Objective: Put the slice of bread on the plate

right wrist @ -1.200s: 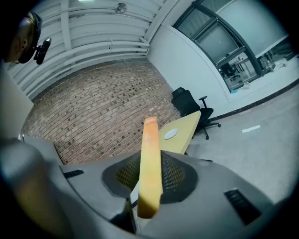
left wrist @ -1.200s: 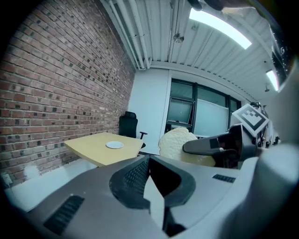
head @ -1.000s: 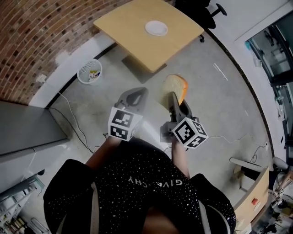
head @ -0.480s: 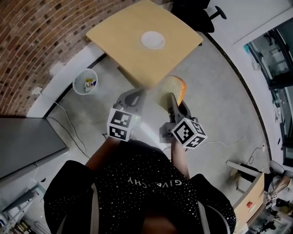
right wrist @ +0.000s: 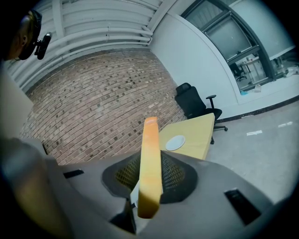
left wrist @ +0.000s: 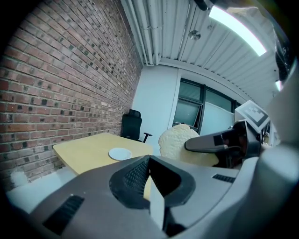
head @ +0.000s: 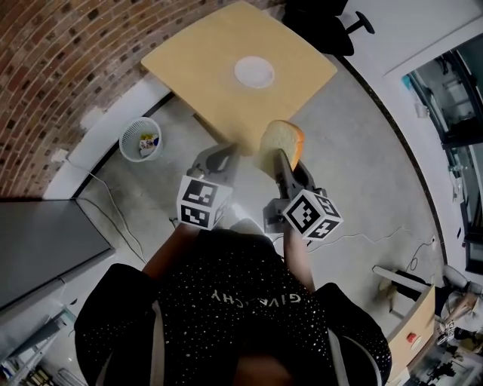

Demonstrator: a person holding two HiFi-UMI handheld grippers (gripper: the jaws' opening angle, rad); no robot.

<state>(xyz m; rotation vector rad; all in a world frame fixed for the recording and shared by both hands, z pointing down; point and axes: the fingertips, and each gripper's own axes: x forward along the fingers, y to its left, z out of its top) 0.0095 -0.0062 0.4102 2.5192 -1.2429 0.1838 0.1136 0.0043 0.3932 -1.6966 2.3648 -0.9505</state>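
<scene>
A slice of bread [head: 281,143] with an orange crust stands on edge between the jaws of my right gripper [head: 281,161], which is shut on it. In the right gripper view the slice [right wrist: 150,163] shows edge-on, upright between the pads. The white plate [head: 255,72] lies bare on the square wooden table [head: 204,53], ahead of both grippers; it also shows as the plate [right wrist: 175,142] and the plate [left wrist: 120,153]. My left gripper [head: 219,155] is beside the right one, over the floor at the table's near edge, its jaws shut and holding nothing [left wrist: 149,176].
A brick wall [head: 53,68] runs along the left. A white wastebasket [head: 140,139] stands on the floor left of the table. A black office chair [head: 324,22] is behind the table. Cables [head: 121,203] lie on the floor; a grey cabinet [head: 45,234] is at left.
Both grippers have moved forward toward the table with the bread still gripped. The table's near edge is now close to the bread slice.
</scene>
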